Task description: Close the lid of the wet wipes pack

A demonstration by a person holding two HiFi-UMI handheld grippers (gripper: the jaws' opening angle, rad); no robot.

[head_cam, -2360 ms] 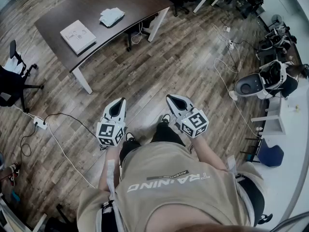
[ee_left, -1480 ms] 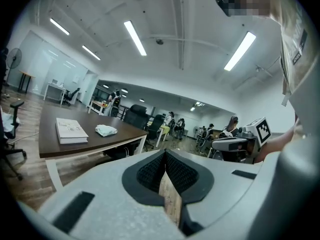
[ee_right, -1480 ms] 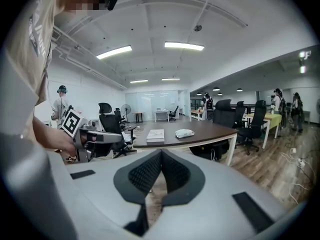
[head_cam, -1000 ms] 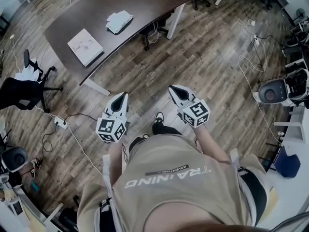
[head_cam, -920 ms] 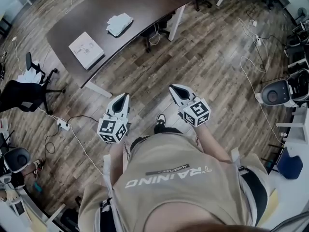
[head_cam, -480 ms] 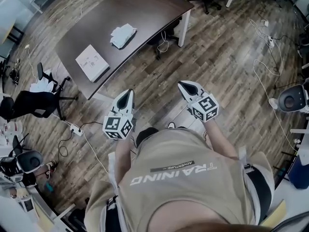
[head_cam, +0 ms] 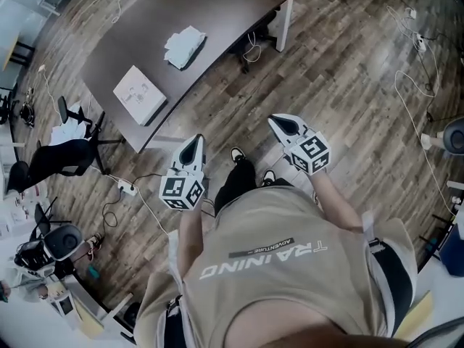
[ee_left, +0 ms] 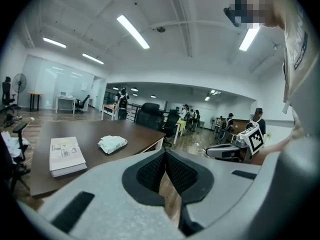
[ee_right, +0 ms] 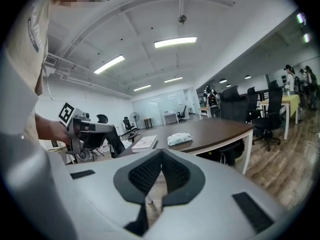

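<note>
Whitish, soft wet wipes pack (head_cam: 183,46), lying on dark table (head_cam: 217,7)

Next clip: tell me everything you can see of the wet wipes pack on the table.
The wet wipes pack is a soft, whitish pouch with a wrinkled, slightly crumpled surface that looks like plastic film. It lies flat on the dark brown table, towards one edge, apart from the white book lying further along the top. Only the table touches it. From this distance its lid is too small to make out, so open or closed cannot be told.
</note>
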